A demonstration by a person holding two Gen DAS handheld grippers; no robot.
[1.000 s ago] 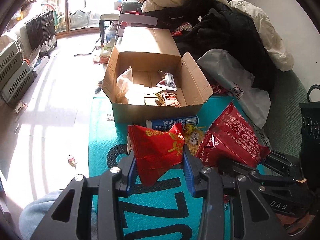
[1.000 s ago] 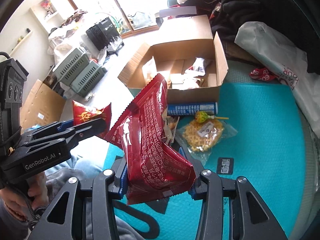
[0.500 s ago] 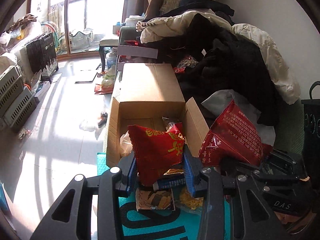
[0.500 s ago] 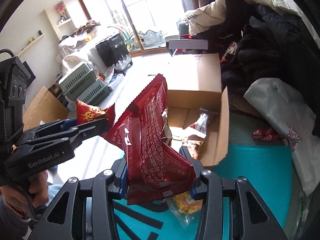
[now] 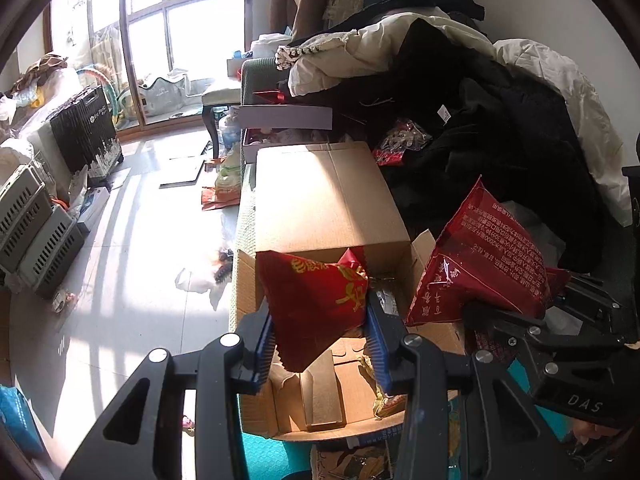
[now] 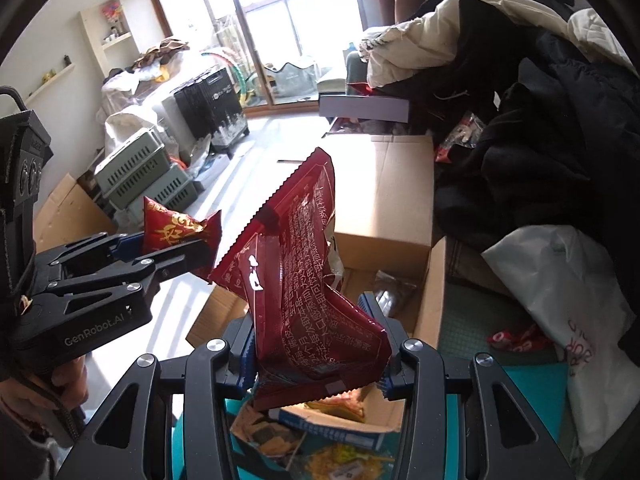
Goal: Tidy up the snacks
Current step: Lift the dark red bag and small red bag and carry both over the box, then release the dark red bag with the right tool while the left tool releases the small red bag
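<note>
My left gripper [image 5: 318, 332] is shut on a bright red snack bag with gold print [image 5: 316, 304], held above the open cardboard box [image 5: 328, 208]. My right gripper [image 6: 316, 344] is shut on a larger dark red snack bag with white text [image 6: 308, 280], also over the box [image 6: 400, 200]. In the left wrist view the dark red bag [image 5: 484, 256] and the right gripper [image 5: 512, 320] hang to the right. In the right wrist view the left gripper [image 6: 192, 248] with its bag [image 6: 176, 228] is at the left. Packets lie inside the box.
A teal mat [image 6: 516, 380] lies under the box, with a blue tube [image 6: 340, 432] and yellow snack packet [image 6: 344, 456] at its near side. A pile of dark and cream clothes [image 5: 480, 120] and a white plastic bag [image 6: 568, 300] sit right. Grey crates [image 5: 32, 224] stand left on the floor.
Both grippers carried their bags forward and slightly up, from over the teal mat to above the open box. The box now fills the lower view; the grips are unchanged.
</note>
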